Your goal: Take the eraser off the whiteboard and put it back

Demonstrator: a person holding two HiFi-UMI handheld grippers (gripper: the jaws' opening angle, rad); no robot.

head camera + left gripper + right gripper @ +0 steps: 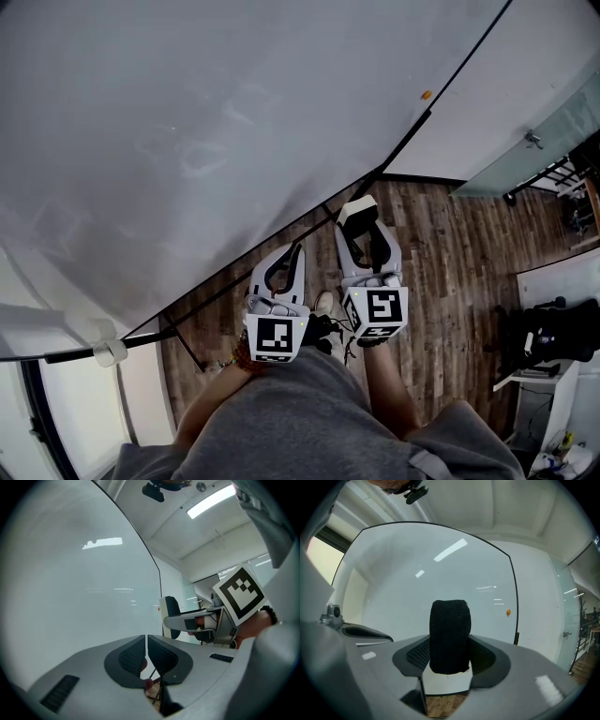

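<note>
The right claw (449, 660) is clamped on the eraser (450, 632). The eraser's black felt face points ahead toward the whiteboard (440, 569), which stands beyond the tips and clear of it. On the board, ahead and to this claw's right, sits a small orange dot (508, 612). Just to its left, the left claw (146, 654) has its jaws closed together on nothing.
</note>
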